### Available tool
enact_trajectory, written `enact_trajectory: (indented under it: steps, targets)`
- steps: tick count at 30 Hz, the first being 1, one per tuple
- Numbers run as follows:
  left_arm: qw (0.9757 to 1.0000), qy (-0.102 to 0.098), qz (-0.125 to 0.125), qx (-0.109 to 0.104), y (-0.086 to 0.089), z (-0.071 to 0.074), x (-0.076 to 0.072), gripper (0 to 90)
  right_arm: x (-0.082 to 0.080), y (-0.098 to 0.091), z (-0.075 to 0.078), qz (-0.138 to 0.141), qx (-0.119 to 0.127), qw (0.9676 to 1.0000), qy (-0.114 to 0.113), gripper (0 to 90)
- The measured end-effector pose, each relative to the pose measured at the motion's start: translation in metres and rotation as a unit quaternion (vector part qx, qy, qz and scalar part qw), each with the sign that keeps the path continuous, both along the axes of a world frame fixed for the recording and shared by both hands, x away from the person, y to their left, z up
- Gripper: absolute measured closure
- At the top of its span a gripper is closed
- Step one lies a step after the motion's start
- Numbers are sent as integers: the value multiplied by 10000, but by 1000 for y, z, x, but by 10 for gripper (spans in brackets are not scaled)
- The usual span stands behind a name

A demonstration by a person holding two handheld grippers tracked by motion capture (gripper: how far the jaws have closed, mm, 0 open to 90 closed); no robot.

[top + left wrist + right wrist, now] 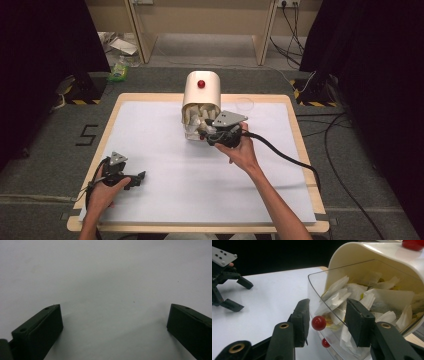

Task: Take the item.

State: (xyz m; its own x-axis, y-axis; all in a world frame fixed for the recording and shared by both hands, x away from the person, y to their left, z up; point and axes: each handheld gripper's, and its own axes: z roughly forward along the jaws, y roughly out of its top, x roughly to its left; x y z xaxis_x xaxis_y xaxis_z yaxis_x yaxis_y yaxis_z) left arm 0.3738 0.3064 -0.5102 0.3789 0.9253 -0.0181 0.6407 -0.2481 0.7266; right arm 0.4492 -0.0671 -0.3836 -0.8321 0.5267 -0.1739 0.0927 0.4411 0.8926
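Right gripper (327, 322): jaws astride the red knob (319, 323) on the dispenser's clear flap (317, 290), not yet pinching. Left gripper (131, 180) rests released, near left.

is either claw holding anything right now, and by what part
Nothing is held. The right claw stands open astride the red knob of the container's clear lid, pads not touching. The left claw is open over the table.

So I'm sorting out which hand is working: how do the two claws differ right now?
The left claw hangs open over the bare white tabletop, with nothing between its jaws. The right claw is at the cream container, its jaws flanking the clear lid's red knob. Both are black.
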Motion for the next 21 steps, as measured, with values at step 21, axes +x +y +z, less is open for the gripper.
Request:
enact_trajectory:
  steps: [21]
  targets:
    - [10000,-4,0,2,0,0,0,0,-26,-5,-5,189,-135,9997,39,619]
